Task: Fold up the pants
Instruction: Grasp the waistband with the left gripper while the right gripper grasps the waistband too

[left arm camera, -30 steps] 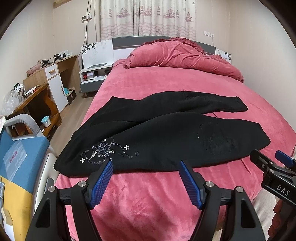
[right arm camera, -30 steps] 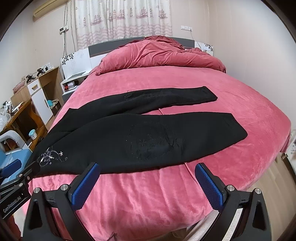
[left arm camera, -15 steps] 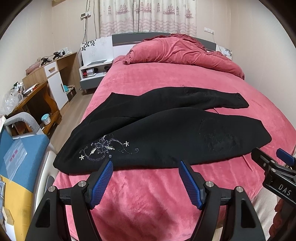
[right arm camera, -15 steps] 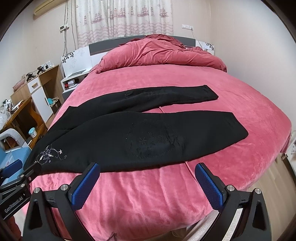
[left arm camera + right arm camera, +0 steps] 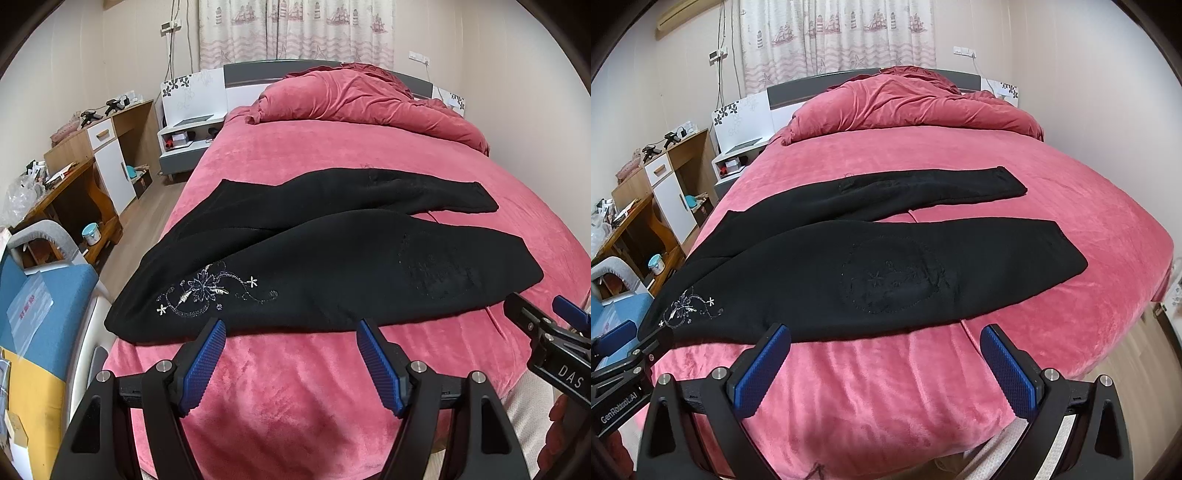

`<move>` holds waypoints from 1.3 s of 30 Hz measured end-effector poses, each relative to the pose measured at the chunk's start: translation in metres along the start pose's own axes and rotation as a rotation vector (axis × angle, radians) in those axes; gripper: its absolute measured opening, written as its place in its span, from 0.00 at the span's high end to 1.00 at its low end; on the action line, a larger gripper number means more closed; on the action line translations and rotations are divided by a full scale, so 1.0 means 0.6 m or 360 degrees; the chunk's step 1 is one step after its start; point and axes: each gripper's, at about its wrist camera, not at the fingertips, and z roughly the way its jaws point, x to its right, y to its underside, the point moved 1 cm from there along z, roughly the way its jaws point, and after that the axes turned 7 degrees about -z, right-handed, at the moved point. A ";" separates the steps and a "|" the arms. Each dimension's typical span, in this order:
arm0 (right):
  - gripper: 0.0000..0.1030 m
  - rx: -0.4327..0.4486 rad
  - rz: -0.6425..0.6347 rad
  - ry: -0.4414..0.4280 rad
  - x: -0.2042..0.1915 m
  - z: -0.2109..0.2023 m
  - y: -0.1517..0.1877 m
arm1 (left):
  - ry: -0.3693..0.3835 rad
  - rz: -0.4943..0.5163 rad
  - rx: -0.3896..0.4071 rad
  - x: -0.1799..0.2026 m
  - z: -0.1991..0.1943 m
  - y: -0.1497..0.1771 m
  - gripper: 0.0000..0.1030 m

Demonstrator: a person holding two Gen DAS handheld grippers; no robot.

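Observation:
Black pants (image 5: 314,266) lie spread across the red bed (image 5: 295,398), waist at the left with silver flower embroidery (image 5: 207,291), both legs running to the right. They also show in the right wrist view (image 5: 871,273). My left gripper (image 5: 291,332) is open and empty, hovering just in front of the pants' near edge. My right gripper (image 5: 886,336) is open and empty, just in front of the near leg's edge. Each gripper shows at the edge of the other's view.
A crumpled red duvet (image 5: 362,99) lies at the headboard. A white nightstand (image 5: 184,136) and wooden desk (image 5: 74,184) stand left of the bed. A blue and yellow seat (image 5: 33,332) is at the near left. The bed's right edge (image 5: 1160,280) drops to the floor.
Both grippers have edged slightly forward toward the pants' near edge. The pants have not moved and both grippers stay open.

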 end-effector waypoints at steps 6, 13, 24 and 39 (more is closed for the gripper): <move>0.00 -0.0037 0.0015 -0.0001 0.012 0.018 0.006 | 0.0083 -0.0033 -0.0168 -0.012 0.032 0.005 0.27; 0.00 -0.0110 0.0037 -0.0078 0.057 0.063 0.020 | 0.0401 -0.0453 -0.0444 -0.089 0.098 0.024 0.27; 0.00 -0.0429 0.0437 -0.0206 0.227 0.180 0.055 | 0.0210 -0.0964 -0.0291 -0.255 0.157 0.026 0.31; 0.27 -0.0195 0.1287 -0.0462 0.417 0.284 0.076 | 0.0176 -0.1343 -0.0147 -0.362 0.239 0.022 0.44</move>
